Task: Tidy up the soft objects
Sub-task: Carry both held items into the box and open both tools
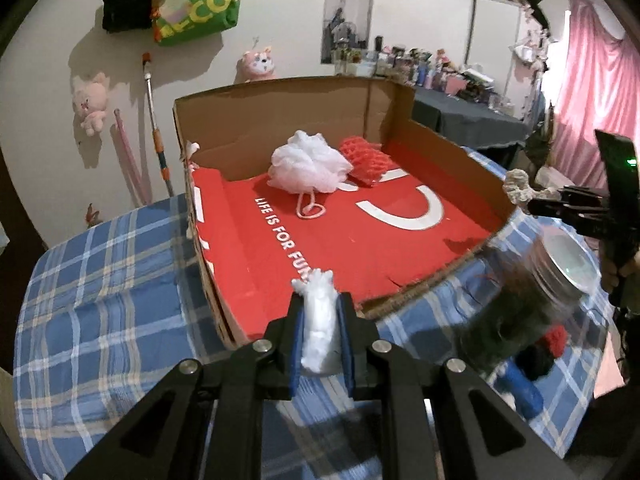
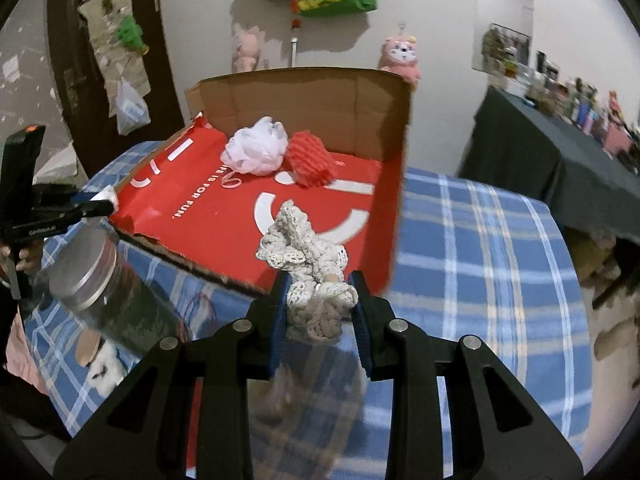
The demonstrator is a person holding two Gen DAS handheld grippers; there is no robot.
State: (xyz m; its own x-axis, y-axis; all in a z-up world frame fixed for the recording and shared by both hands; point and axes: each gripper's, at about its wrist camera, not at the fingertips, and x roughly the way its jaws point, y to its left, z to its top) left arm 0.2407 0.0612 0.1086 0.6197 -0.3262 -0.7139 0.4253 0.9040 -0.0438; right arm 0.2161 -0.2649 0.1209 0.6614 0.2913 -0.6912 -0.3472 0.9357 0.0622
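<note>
My left gripper [image 1: 322, 304] is shut on a small white fluffy piece [image 1: 318, 320], held just before the near edge of the red-lined cardboard box [image 1: 420, 248]. My right gripper [image 2: 320, 286] is shut on a cream crocheted piece [image 2: 304, 248], hanging over the box's [image 2: 224, 240] near corner. A white mesh bath pouf [image 1: 308, 164] [image 2: 256, 152] and a red net sponge [image 1: 366, 158] [image 2: 310, 158] lie at the back of the box. The right gripper [image 1: 536, 200] shows at the right of the left wrist view, the left gripper [image 2: 100, 204] at the left of the right wrist view.
A glass jar with a metal lid [image 1: 532, 300] [image 2: 104, 292] stands on the blue checked cloth [image 1: 100, 300] beside the box. Red, black and blue soft items [image 1: 536, 360] lie behind the jar. A dark table [image 2: 560, 152] crowded with small things stands at the right.
</note>
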